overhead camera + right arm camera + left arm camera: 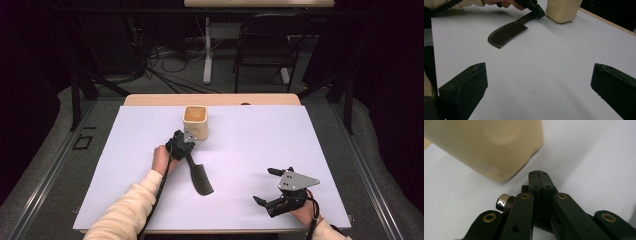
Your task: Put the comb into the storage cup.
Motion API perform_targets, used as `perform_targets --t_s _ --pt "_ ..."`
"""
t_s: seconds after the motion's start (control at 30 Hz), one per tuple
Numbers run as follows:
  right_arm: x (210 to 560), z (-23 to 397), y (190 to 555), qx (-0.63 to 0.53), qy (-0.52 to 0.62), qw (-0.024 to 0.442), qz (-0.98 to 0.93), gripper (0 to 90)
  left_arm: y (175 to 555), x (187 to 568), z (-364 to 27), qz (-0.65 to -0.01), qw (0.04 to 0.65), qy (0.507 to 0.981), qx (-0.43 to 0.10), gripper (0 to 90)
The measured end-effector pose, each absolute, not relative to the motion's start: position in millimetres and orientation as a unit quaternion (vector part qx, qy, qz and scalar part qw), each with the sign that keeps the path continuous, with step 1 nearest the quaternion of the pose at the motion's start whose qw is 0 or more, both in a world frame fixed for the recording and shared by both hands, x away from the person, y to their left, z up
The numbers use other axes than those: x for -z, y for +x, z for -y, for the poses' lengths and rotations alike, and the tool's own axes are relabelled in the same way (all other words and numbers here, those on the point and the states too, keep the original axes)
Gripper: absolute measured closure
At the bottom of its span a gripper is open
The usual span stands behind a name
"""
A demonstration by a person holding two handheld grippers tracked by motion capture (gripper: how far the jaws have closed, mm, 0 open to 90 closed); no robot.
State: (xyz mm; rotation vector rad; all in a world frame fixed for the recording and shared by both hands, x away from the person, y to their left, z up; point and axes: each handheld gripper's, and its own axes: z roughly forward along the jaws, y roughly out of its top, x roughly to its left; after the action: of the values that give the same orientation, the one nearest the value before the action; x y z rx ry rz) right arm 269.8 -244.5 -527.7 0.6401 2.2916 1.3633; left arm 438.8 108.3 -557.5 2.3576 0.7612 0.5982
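Black plastic comb [199,176] with a handle lies flat on the white table sheet [250,145]. Long axis runs from its toothed head, nearest the person, away toward the tan square-sided cup [195,121]. Left gripper [186,145] jaws pinched together on the handle end, just beside the cup's base. Cup upright; nothing seen inside. Right gripper [266,186] well apart, jaws spread wide, empty.

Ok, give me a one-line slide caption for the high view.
Left gripper shut on a black comb's handle beside a beige cup; right gripper open over the white table.
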Motion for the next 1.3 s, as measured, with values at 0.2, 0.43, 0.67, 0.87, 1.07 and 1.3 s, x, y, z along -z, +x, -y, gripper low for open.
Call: perform_targets --t_s 0.2,0.43,0.67,0.87,1.07,1.3 --pt "528 244 270 -0.485 0.230 0.197 -0.820 0.2 434 556 -112 -0.288 0.286 0.886 -0.225 90.0" --pt "528 244 270 -0.484 0.229 0.196 -0.821 0.2 432 555 -115 -0.290 0.279 0.887 -0.225 90.0" --pt "528 244 270 -0.483 0.230 0.197 -0.822 0.2 427 555 -117 -0.291 0.274 0.888 -0.227 90.0" --pt "528 244 270 -0.480 0.229 0.198 -0.823 0.2 421 553 -121 -0.290 0.275 0.888 -0.227 90.0" --pt "528 243 270 -0.479 0.229 0.198 -0.824 0.1 417 554 -123 -0.287 0.267 0.893 -0.221 90.0" --pt "528 243 271 -0.479 0.227 0.196 -0.825 0.2 411 552 -125 -0.287 0.266 0.894 -0.219 90.0"
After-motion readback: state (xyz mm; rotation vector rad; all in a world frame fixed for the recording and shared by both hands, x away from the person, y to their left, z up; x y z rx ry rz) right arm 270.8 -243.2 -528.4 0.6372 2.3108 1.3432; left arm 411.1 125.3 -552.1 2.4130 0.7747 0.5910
